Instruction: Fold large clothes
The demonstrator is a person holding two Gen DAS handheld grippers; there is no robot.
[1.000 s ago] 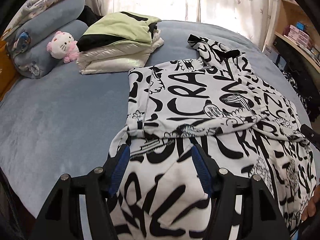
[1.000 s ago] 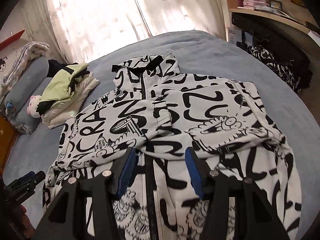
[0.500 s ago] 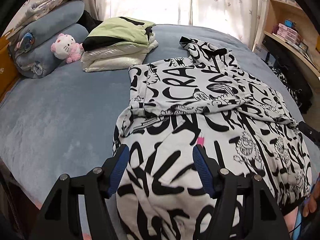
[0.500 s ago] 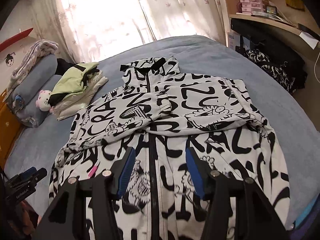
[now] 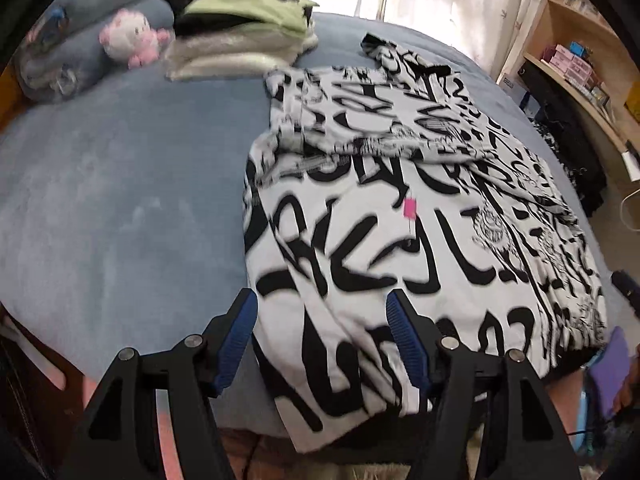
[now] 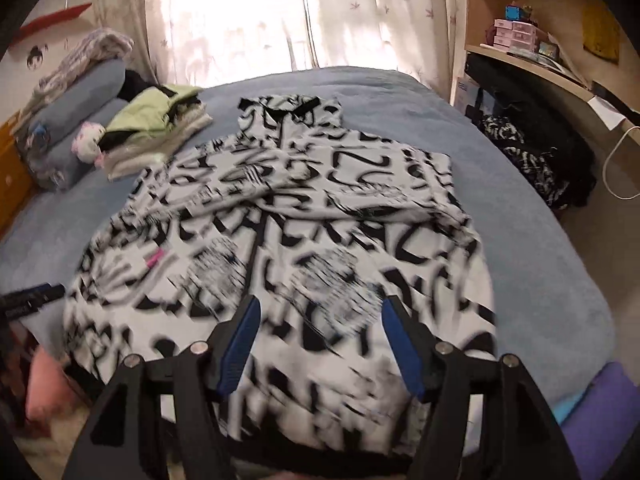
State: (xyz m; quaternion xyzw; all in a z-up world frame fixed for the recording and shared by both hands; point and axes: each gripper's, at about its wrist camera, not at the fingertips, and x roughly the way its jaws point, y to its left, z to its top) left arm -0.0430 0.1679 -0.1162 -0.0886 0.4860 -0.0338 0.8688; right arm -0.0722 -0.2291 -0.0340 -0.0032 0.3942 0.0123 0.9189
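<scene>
Left wrist view: we have the left gripper (image 5: 320,340) spread wide with nothing between the jaws, hanging over the hem corner of the hoodie (image 5: 400,208), which lies flat on the bed (image 5: 120,200) with sleeves folded across the chest. That hem droops past the bed edge, so a shallow pinch could catch one layer only and leave the back behind. Right wrist view: our right gripper (image 6: 320,344) is equally wide and empty above the hem's middle of the hoodie (image 6: 280,220). If we lift unevenly, the crossed sleeves may slide off, or the fold could skew toward the folded pile (image 6: 156,132).
</scene>
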